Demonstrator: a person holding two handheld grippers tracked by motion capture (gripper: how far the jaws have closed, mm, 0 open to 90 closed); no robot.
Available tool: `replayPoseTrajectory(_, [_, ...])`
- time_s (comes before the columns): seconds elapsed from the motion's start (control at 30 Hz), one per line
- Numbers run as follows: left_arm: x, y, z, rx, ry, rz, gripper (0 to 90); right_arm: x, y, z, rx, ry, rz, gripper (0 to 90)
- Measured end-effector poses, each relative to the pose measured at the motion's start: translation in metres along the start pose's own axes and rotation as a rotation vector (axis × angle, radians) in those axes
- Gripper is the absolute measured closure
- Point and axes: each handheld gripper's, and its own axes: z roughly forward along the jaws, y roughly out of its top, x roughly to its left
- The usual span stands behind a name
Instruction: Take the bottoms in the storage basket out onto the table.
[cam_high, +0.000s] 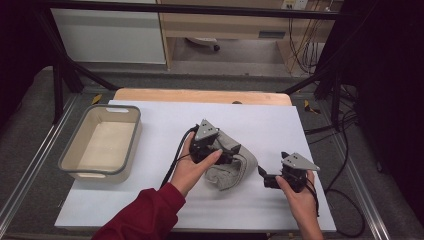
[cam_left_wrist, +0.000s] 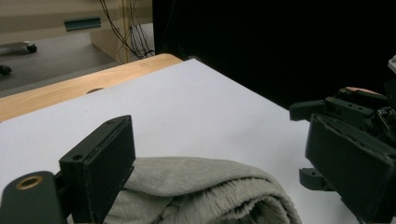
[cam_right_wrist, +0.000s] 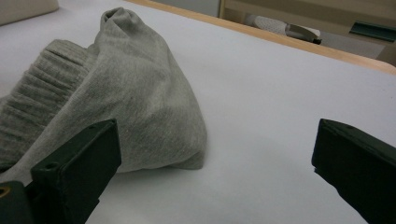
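I'm working the grey sweatshirt (cam_high: 232, 167), bunched in a heap mid-bench, well right of the beige plastic basket (cam_high: 100, 142). Risk as I judge it: the left hand-held gripper (cam_high: 225, 156) is sitting over the heap with its jaws spread, so if it closes on a single loose fold, the fabric could slip out or the heap could unroll while I'm lifting it. The ribbed cuff (cam_left_wrist: 233, 198) is lying loose between the left jaws, not pinched. The right hand-held gripper (cam_high: 265, 177) is also open, gripping nothing, hovering just right of the sweatshirt, apart from it; in the right gripper view the cloth (cam_right_wrist: 130, 102) is sitting ahead of its left jaw, off-centre, so a straight close there would miss. The sweatshirt is resting on the white bench (cam_high: 280, 125).
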Motion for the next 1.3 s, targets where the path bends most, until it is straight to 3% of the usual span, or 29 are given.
replayPoseTrajectory(0.4, [0.013,0.007,-0.010,-0.021,0.021,-0.007,8.0,0.005,0.000,-0.015,-0.013,0.038,-0.010,2.0])
replayPoseTrajectory(0.53, [0.018,0.009,-0.015,-0.025,0.023,-0.016,7.8,0.009,-0.004,-0.019,0.000,0.052,-0.040,2.3])
replayPoseTrajectory(0.67, [0.023,0.012,-0.021,-0.020,0.041,0.011,7.6,0.014,-0.006,-0.016,0.022,0.063,-0.072,2.4])
replayPoseTrajectory(1.3, [0.046,0.022,-0.051,-0.044,0.076,0.010,6.0,0.008,-0.006,-0.013,0.019,0.042,-0.051,1.8])
